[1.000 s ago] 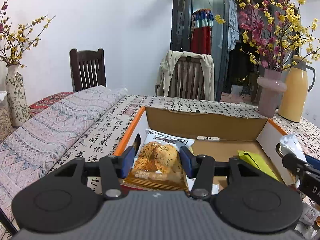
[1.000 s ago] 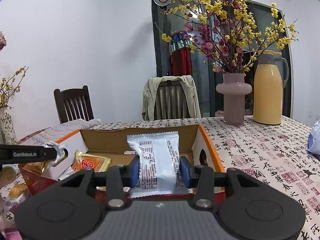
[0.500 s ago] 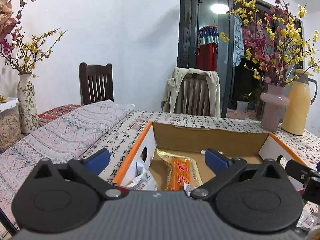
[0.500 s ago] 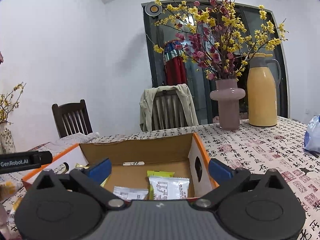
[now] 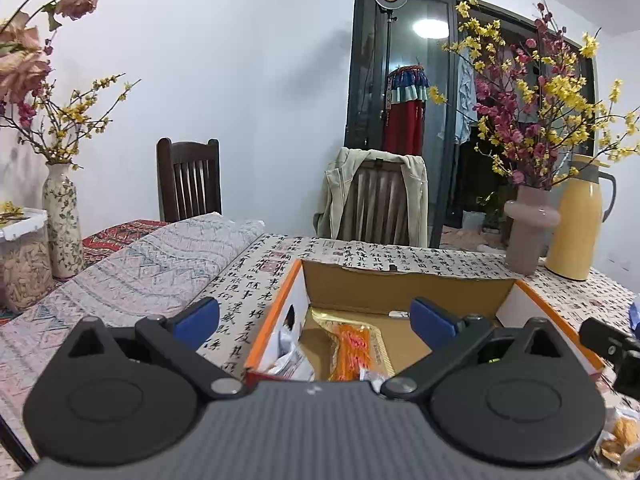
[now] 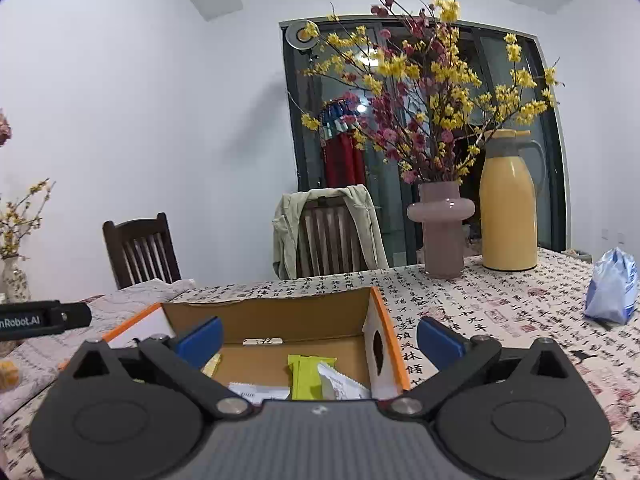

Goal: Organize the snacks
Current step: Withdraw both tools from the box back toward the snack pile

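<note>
Two views are showing one cardboard box (image 5: 404,290) on the calligraphy-print tablecloth (image 5: 256,300). From the left wrist, the left gripper (image 5: 314,318) is hanging above the box's near edge, its blue pads spread wide and gripping nothing; an orange-and-gold snack packet (image 5: 352,344) is lying inside, white wrappers (image 5: 292,360) beside it against the left wall. A folded patterned cloth (image 5: 132,276) is lying left of the box; a pink vase (image 5: 528,236) and yellow thermos (image 5: 576,232) are standing beyond it.

From the right wrist, the right gripper (image 6: 318,342) is likewise gaping, empty, over a green packet (image 6: 308,376) and white packets (image 6: 344,386) in the box. A blue bag (image 6: 612,284) is sitting well apart at right.
</note>
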`<state>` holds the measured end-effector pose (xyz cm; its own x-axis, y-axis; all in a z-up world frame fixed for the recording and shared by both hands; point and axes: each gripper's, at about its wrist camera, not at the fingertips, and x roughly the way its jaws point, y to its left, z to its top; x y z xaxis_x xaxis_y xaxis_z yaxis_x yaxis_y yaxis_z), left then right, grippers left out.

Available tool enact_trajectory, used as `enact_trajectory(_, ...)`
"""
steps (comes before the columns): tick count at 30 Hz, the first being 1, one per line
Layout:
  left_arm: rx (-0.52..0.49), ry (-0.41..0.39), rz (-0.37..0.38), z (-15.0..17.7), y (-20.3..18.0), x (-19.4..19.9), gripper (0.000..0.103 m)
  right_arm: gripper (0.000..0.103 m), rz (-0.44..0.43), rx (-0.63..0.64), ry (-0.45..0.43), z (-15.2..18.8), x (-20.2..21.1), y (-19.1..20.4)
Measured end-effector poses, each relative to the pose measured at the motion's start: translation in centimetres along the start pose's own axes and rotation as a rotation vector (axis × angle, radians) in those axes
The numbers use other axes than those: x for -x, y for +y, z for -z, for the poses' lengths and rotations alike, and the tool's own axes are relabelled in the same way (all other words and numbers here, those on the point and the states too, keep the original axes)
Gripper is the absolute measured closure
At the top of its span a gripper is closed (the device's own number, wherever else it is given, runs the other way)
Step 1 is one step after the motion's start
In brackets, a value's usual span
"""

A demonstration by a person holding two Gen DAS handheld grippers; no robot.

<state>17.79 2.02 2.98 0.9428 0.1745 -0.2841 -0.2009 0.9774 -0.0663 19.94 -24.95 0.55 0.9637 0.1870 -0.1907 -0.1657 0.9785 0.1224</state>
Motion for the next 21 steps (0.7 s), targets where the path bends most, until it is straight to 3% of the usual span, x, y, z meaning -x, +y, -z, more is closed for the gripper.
enact_trajectory(9, -0.010, 0.017, -0.025, 2.1, 3.5, 3.7, 0.000, 0.000, -0.027, 0.043, 0.041, 1.7, 4.4, -1.0)
enact_trajectory(17, -0.022, 0.055, -0.077, 5.3, 5.5, 3.5, 0.000, 0.000, -0.026, 0.024, 0.122, 5.2, 4.1, -2.0)
enact_trajectory(21, -0.012, 0.051, -0.094, 6.3, 5.7, 3.0, 0.000, 0.000, -0.039, 0.021, 0.113, 5.4, 4.2, -2.0)
